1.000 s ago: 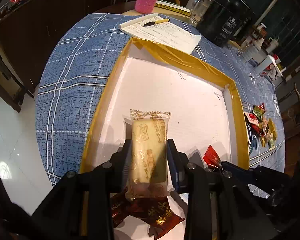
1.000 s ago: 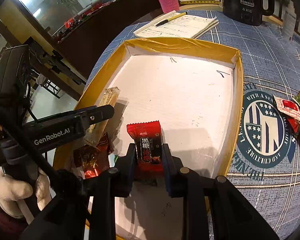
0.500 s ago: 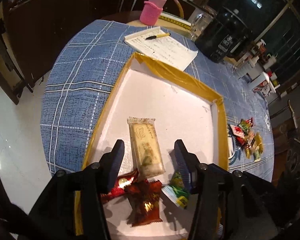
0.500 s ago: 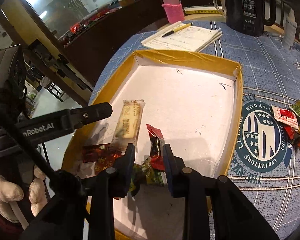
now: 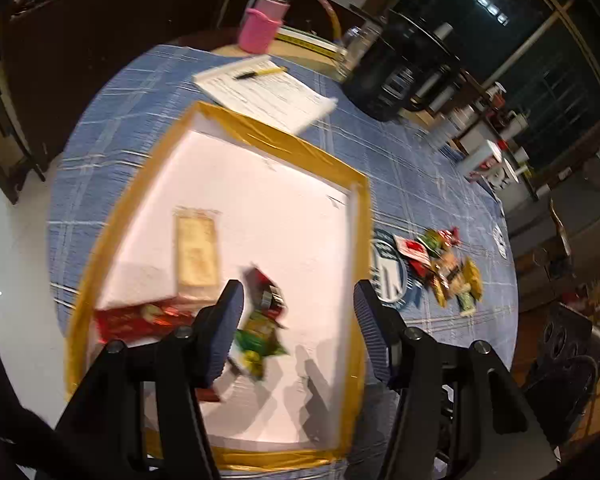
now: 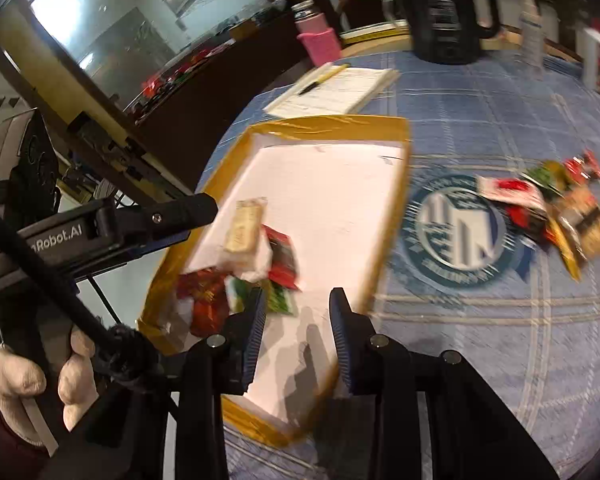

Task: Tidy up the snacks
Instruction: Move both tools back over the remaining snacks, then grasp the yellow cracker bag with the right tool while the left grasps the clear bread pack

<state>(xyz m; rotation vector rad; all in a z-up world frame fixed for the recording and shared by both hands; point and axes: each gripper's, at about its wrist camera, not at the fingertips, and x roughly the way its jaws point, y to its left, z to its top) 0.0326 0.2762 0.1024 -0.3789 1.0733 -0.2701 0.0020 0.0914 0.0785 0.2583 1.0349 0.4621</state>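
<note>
A white tray with a yellow taped rim (image 5: 362, 216) (image 6: 396, 184) holds several snacks. These include a pale yellow packet (image 5: 196, 252) (image 6: 244, 226), a red packet (image 5: 266, 288) (image 6: 282, 258), a green one (image 5: 256, 340) and a dark red one (image 5: 140, 316) (image 6: 204, 300). My left gripper (image 5: 300, 320) hovers above the tray's near end. Its jaws are opening with nothing between them. My right gripper (image 6: 298, 316) is raised over the tray's near right part, its jaws also opening and empty. Loose snacks lie in a pile (image 5: 444, 264) (image 6: 560, 208) right of the tray.
A blue checked cloth (image 5: 112, 120) covers the round table, with a round emblem (image 6: 456, 232) beside the tray. Behind the tray are a notepad with a pen (image 5: 264, 88), a pink-sleeved bottle (image 5: 262, 24) and a black jug (image 5: 396, 68). A gloved hand (image 6: 16, 376) holds the left gripper.
Both grippers let go of their packets and pulled up and back. The pale packet and the red packet now lie in the tray. The views are blurred by the motion.
</note>
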